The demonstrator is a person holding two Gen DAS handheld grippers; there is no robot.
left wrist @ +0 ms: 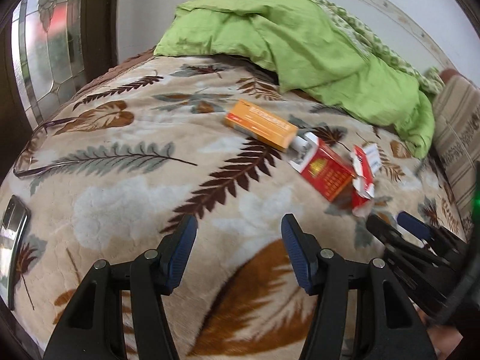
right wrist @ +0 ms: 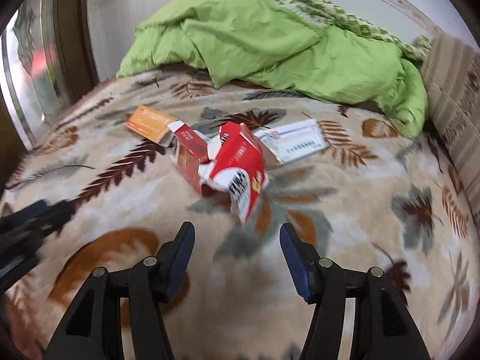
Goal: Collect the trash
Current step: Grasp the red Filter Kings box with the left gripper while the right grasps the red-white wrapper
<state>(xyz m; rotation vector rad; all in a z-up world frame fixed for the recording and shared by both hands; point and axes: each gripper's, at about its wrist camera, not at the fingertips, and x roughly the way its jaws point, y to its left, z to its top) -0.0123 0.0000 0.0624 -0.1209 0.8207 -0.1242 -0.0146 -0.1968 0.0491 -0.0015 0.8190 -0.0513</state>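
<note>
The trash lies mid-bed on the leaf-print blanket (right wrist: 345, 210): a torn red carton (right wrist: 237, 162) just ahead of the right gripper (right wrist: 237, 237), a second red box (right wrist: 189, 156) touching it, an orange box (right wrist: 150, 123) behind-left, and a white box (right wrist: 297, 141) behind-right. The right gripper is spread wide, holding nothing. The left gripper (left wrist: 239, 228) is likewise spread and empty, with bare blanket between its fingers. A green quilt (right wrist: 270, 39) bounds the far side; a striped cushion (right wrist: 453, 90) bounds the right. A phone (left wrist: 12, 234) lies at the left edge.
</note>
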